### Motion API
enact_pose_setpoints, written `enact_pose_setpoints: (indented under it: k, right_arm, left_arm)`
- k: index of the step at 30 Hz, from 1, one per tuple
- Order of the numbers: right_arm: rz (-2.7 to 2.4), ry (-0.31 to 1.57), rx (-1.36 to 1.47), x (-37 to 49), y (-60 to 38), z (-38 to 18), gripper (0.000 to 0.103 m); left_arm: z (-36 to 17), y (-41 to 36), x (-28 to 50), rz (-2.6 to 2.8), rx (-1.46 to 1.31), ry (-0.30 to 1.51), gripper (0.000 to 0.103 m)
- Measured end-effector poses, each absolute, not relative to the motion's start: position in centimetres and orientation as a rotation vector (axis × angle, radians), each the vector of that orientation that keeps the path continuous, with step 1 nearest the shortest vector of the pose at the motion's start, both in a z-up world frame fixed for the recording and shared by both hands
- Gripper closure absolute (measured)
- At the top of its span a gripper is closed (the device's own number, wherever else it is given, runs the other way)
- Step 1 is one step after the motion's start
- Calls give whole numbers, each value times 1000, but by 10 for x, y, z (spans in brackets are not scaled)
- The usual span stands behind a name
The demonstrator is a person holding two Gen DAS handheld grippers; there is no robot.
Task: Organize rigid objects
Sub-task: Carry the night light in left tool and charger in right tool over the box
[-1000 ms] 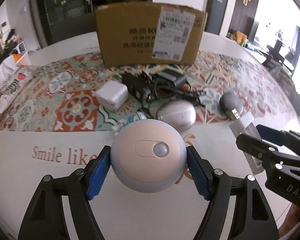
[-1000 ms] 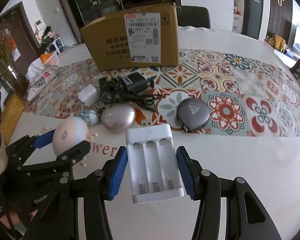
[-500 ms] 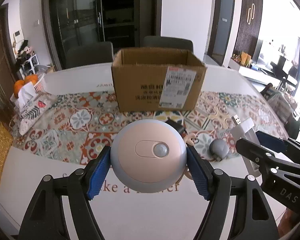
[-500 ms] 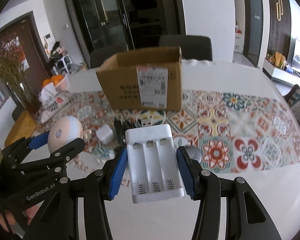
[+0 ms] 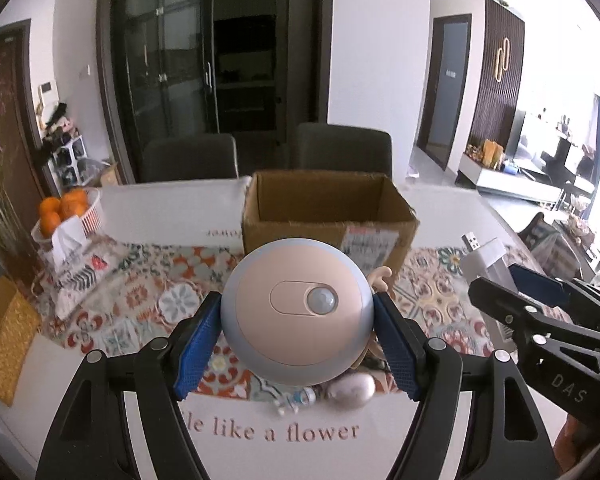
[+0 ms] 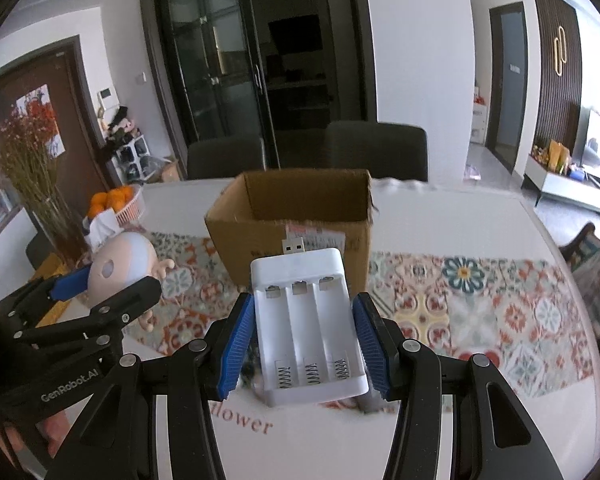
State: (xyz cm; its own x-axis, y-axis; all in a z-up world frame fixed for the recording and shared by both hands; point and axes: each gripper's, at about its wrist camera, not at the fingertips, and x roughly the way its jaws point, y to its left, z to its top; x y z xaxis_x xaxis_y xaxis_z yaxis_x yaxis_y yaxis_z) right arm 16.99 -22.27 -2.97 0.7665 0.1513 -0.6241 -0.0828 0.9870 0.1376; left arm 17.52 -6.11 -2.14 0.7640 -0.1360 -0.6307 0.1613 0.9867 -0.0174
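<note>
My left gripper (image 5: 298, 330) is shut on a round pink and grey-blue night light (image 5: 296, 310) with small pink limbs, held high above the table. It also shows in the right wrist view (image 6: 120, 266). My right gripper (image 6: 306, 346) is shut on a white USB battery charger (image 6: 306, 320) with three empty slots; it also shows in the left wrist view (image 5: 484, 258). An open cardboard box (image 5: 328, 208) stands ahead on the patterned runner, also in the right wrist view (image 6: 296, 208). Both grippers hover in front of it.
A pinkish oval case (image 5: 350, 386) and a small bottle (image 5: 300, 396) lie on the table below my left gripper. A basket of oranges (image 5: 66, 210) and a tissue pack (image 5: 66, 240) sit at the left. Dried flowers (image 6: 32, 160) stand far left. Chairs (image 6: 376, 150) are behind the table.
Both grippers have risen with their objects and tilted up. The box's open top now shows, and the loose items on the runner have dropped below view.
</note>
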Motion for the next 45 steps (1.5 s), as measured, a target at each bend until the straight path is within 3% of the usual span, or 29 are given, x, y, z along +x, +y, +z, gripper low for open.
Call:
enact_pose_setpoints:
  k: [21, 31, 45]
  right_arm:
    - [123, 656, 144, 266, -230, 7, 52]
    - [127, 734, 145, 331, -235, 6, 52]
    - [134, 944, 180, 406, -241, -47, 52]
  left_arm:
    - [22, -59, 273, -206, 12, 627, 29]
    - [16, -70, 345, -257, 33, 753, 29]
    - [-33, -83, 422, -224, 82, 973, 29]
